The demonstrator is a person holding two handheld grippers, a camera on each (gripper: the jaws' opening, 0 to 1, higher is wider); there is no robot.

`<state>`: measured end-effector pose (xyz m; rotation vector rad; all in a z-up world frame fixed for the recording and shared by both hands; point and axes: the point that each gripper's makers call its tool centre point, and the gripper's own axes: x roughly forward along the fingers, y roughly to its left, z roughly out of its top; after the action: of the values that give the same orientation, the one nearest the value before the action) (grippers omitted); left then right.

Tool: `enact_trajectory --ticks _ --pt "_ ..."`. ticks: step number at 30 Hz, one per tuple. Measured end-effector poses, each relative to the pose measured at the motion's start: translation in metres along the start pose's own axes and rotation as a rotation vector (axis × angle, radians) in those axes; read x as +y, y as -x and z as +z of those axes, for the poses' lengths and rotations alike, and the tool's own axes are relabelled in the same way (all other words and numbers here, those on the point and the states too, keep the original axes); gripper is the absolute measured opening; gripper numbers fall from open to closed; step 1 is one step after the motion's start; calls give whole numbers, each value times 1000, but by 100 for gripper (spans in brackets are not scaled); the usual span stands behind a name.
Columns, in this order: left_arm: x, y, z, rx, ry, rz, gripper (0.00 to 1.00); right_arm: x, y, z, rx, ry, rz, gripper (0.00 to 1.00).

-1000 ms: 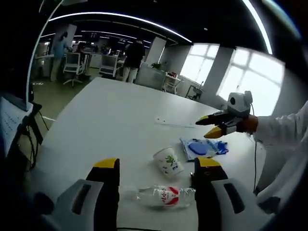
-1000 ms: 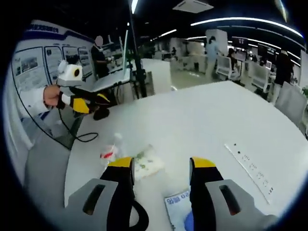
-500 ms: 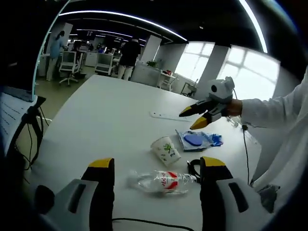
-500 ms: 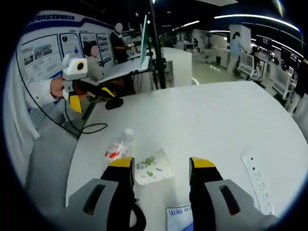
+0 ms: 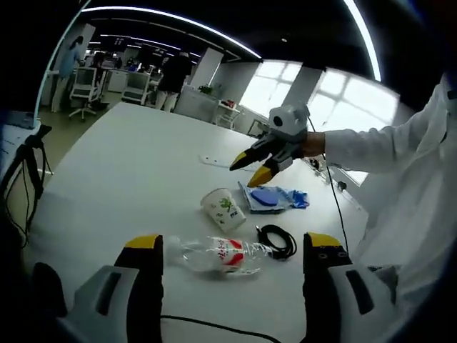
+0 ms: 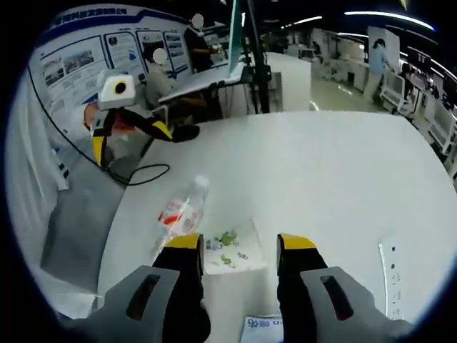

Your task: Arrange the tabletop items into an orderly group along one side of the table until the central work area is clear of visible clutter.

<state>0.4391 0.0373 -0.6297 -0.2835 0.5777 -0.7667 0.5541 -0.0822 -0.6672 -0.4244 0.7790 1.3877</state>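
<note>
A: Take the paper cup (image 5: 222,209) as the marker. Where is everything around it?

B: In the left gripper view the cup lies on its side on the white table (image 5: 128,164). One clear plastic bottle (image 5: 218,255) with a red label lies flat just on the near side of the cup, between it and the left gripper (image 5: 227,246). One coil of black cable (image 5: 277,239) sits beside the cup, to the right of the bottle's cap end. One blue packet (image 5: 273,197) lies just past the cup, on the window side.

A: So one of each?

B: Yes: one cup, one bottle, one cable coil, one packet. A flat white strip (image 5: 218,161) lies farther off beyond the cup.

A: How much free room is there?

B: The table beyond and left of the cup is bare out to its far edge. The near edge runs close under the left gripper, and a thin black cord (image 5: 207,327) crosses the surface there.

A: And the claws?

B: The left gripper's jaws stand wide apart, holding nothing. The right gripper (image 5: 251,164) hangs above the blue packet, jaws parted and empty. In the right gripper view its jaws (image 6: 234,246) again stand apart, with the cup (image 6: 230,246) lying between the tips and the bottle (image 6: 180,214) just left of it. The left gripper (image 6: 146,132) hovers off the table's far-left edge, beyond the bottle.
</note>
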Motion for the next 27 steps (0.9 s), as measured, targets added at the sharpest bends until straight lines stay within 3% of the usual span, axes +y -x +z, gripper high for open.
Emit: enact_trajectory --ticks 7,21,27 --pt "7 1 -8 -12 26 -3 84 -10 -14 -4 31 -10 54 37" --pt "17 1 -17 -38 67 9 81 -7 -37 -20 109 -27 175 28" --pt "16 -1 -21 -35 73 2 81 -2 -38 -23 121 -52 213 15"
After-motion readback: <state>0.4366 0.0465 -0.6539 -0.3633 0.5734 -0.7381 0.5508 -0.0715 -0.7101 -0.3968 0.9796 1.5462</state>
